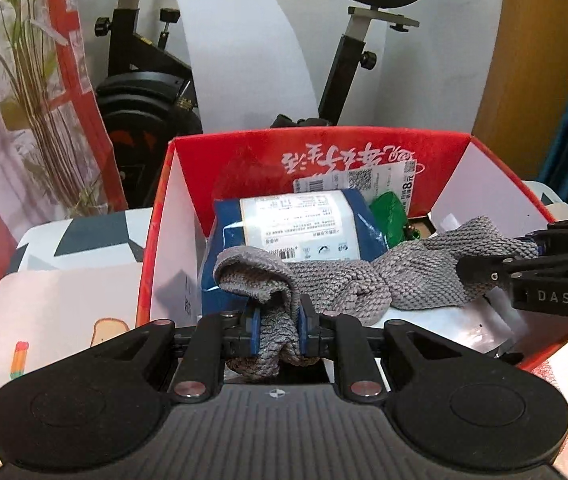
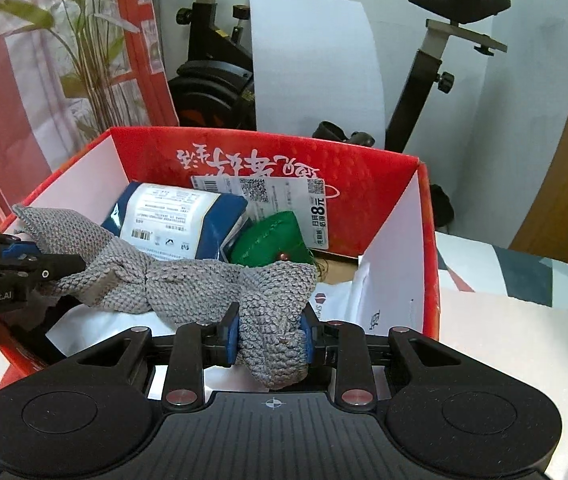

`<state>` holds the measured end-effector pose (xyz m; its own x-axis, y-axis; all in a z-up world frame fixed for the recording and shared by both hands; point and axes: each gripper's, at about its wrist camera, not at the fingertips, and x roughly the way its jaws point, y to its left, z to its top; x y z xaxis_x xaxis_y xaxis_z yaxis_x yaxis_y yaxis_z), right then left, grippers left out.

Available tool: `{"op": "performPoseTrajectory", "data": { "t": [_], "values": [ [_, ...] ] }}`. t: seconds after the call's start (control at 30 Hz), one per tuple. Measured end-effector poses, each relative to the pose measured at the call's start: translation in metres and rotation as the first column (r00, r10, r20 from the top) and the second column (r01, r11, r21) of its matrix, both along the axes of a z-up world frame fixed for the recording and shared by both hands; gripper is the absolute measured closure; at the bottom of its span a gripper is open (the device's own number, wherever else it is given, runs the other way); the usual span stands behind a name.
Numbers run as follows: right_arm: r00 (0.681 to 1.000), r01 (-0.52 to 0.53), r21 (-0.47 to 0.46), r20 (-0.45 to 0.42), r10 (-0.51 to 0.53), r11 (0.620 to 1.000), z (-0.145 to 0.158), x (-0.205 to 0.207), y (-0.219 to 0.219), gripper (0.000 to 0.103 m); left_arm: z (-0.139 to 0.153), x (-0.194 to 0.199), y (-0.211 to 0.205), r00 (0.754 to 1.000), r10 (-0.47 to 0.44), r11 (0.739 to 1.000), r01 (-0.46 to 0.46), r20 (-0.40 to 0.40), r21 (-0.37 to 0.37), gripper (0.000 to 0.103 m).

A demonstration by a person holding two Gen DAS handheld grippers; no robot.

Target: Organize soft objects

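A grey knitted cloth [image 1: 348, 276] hangs stretched between both grippers over an open red box [image 1: 324, 148]. My left gripper [image 1: 278, 330] is shut on one end of the cloth. My right gripper [image 2: 270, 338] is shut on the other end of the cloth [image 2: 188, 284]. The right gripper also shows at the right edge of the left wrist view [image 1: 480, 272]. The left gripper shows at the left edge of the right wrist view [image 2: 60, 268]. The cloth is held just above the contents of the red box [image 2: 388, 168].
Inside the box lie a blue and white packet [image 1: 296, 224], a green pouch [image 1: 390, 216], a printed label [image 2: 284, 196] and white plastic bags [image 2: 340, 300]. An exercise bike [image 1: 152, 92] and a plant [image 1: 32, 80] stand behind. The box sits on a patterned cloth surface [image 2: 524, 320].
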<state>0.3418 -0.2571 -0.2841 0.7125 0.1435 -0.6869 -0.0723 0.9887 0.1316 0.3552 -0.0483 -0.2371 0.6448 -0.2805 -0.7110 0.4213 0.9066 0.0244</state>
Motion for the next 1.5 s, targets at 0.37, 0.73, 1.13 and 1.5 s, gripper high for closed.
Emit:
{"op": "performPoseTrajectory", "data": {
  "t": [0.37, 0.73, 1.13, 1.5],
  "values": [
    [1.0, 0.001, -0.05, 0.003, 0.0, 0.999, 0.004, 0.0, 0.004, 0.067, 0.006, -0.006, -0.002, 1.0, -0.009, 1.0, 0.008, 0.023, 0.022, 0.065],
    [0.989, 0.03, -0.026, 0.145, -0.026, 0.999, 0.047, -0.025, -0.015, 0.007, 0.039, -0.026, 0.008, 0.998, 0.017, 0.999, -0.015, 0.062, -0.035, 0.004],
    [0.957, 0.007, 0.083, 0.289, -0.03, 0.997, 0.099, -0.072, -0.027, 0.0, 0.082, -0.062, 0.016, 0.979, 0.116, 0.993, -0.114, 0.17, -0.022, 0.0],
    [0.94, 0.029, 0.103, 0.336, -0.062, 0.994, 0.145, -0.123, -0.013, 0.0, 0.138, -0.119, 0.024, 0.921, 0.212, 0.976, -0.215, 0.327, -0.028, 0.0]
  ]
}}
